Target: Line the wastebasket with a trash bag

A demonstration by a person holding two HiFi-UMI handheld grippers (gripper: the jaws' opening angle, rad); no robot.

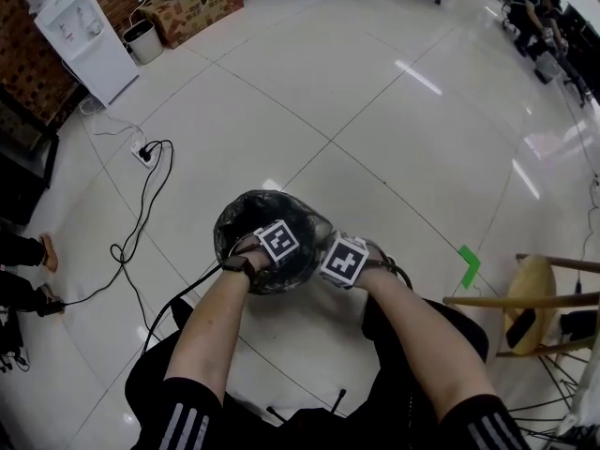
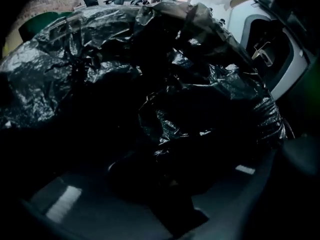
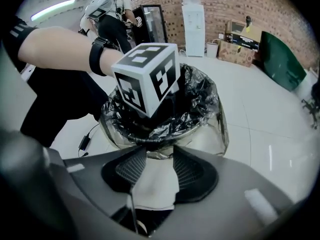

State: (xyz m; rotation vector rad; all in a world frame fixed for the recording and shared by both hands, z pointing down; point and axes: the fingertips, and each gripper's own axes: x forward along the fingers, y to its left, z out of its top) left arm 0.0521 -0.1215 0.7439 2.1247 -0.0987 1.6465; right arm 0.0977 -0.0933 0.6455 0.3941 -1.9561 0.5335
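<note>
White tile floor (image 1: 375, 111): wastebasket (image 3: 200, 141), trash bag (image 1: 248, 216) draped over its rim. Left claw (image 2: 165, 179) deep inside wastebasket, grip unreadable in dark; right claw (image 3: 160, 146) open at near rim. Risk: pushing drags bag inward.

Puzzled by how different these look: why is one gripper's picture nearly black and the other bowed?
Left gripper view: dim, filled by the black trash bag, creases glinting. Right gripper view: bright, edges curved by the wide lens. Head view: lamp glare on the floor.

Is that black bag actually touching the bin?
Touching. The right gripper view shows the trash bag folded over the rim of the wastebasket and draped down its outside.
</note>
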